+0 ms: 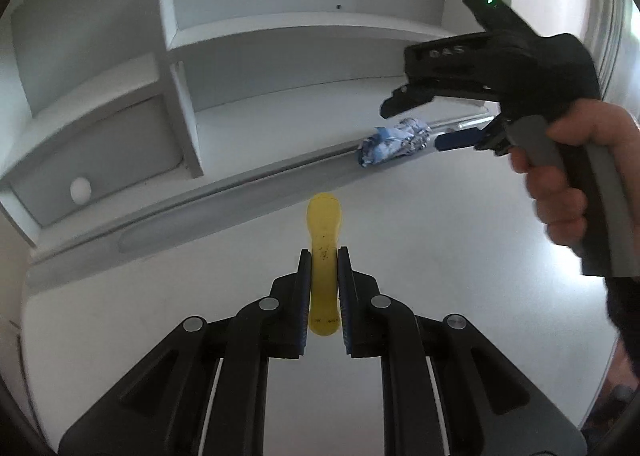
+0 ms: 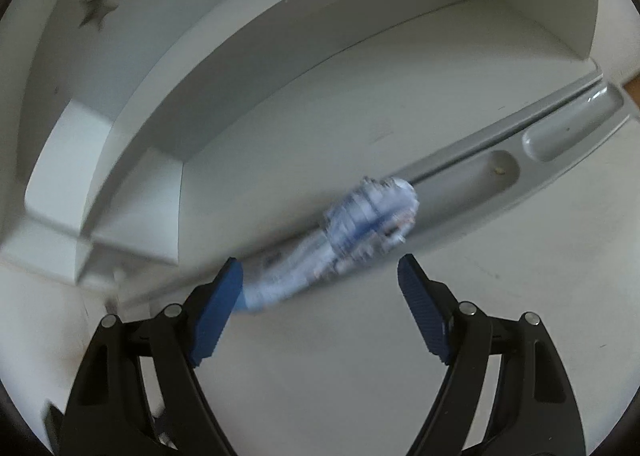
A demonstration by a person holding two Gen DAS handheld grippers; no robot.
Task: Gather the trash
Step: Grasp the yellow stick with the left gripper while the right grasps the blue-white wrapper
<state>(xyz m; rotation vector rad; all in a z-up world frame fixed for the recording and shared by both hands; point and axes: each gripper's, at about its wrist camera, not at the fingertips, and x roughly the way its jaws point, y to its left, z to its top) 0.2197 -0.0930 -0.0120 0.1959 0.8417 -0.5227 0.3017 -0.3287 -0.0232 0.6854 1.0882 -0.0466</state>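
Note:
My left gripper (image 1: 324, 256) is shut on a yellow banana peel (image 1: 323, 228) and holds it above the white desk (image 1: 420, 296). A crumpled blue and white wrapper (image 1: 394, 145) lies on the grey groove strip at the back of the desk. In the right wrist view the wrapper (image 2: 340, 240) is blurred and lies just ahead of my right gripper (image 2: 320, 274), between and beyond its open blue pads. In the left wrist view the right gripper (image 1: 420, 123) hovers over the wrapper, open.
A white shelf unit (image 1: 180, 95) with compartments stands behind the desk, with a drawer with a round knob (image 1: 81, 189) at lower left. A grey pen tray strip (image 2: 560, 135) with hollows runs along the desk's back. A person's hand (image 1: 568, 183) holds the right gripper.

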